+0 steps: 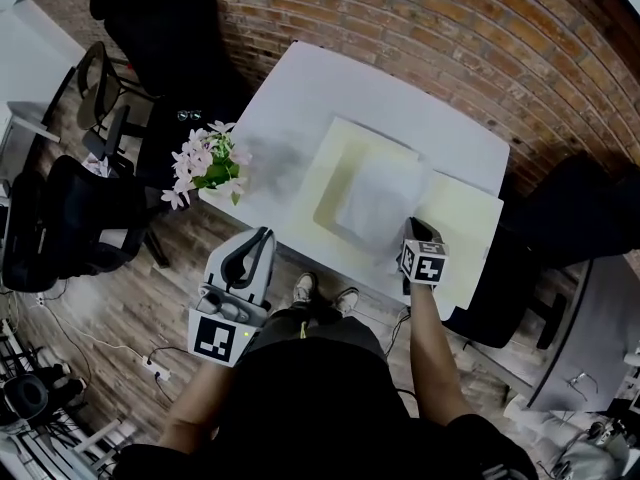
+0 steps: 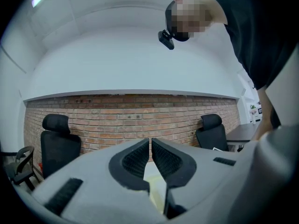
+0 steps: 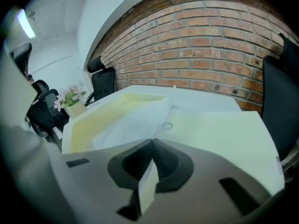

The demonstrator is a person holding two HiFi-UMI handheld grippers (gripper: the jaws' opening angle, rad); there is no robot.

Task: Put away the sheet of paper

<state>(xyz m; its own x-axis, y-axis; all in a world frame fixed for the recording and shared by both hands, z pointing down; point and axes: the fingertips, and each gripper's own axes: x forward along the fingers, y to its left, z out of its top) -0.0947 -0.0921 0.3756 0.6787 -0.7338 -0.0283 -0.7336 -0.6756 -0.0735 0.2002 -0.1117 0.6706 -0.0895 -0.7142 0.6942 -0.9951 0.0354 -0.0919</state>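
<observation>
A white sheet of paper point(image 1: 378, 196) lies on the left half of an open pale yellow folder point(image 1: 338, 158) on the white table point(image 1: 300, 88). My right gripper point(image 1: 416, 232) sits at the sheet's near right corner, tilted down, and is shut on the paper. In the right gripper view the sheet point(image 3: 133, 121) runs from the right gripper point(image 3: 152, 142) out over the folder point(image 3: 91, 122), and a strip of its edge stands between the jaws. My left gripper point(image 1: 262, 238) hangs off the table's near edge, level and shut, with nothing held. The left gripper point(image 2: 150, 142) faces the brick wall.
A pot of pink flowers point(image 1: 205, 166) stands on the table's left corner. The folder's right half point(image 1: 468, 230) reaches the near right edge. Black office chairs point(image 1: 165, 28) stand round the table, one at the right point(image 1: 575, 213). A brick wall point(image 1: 480, 38) backs the table.
</observation>
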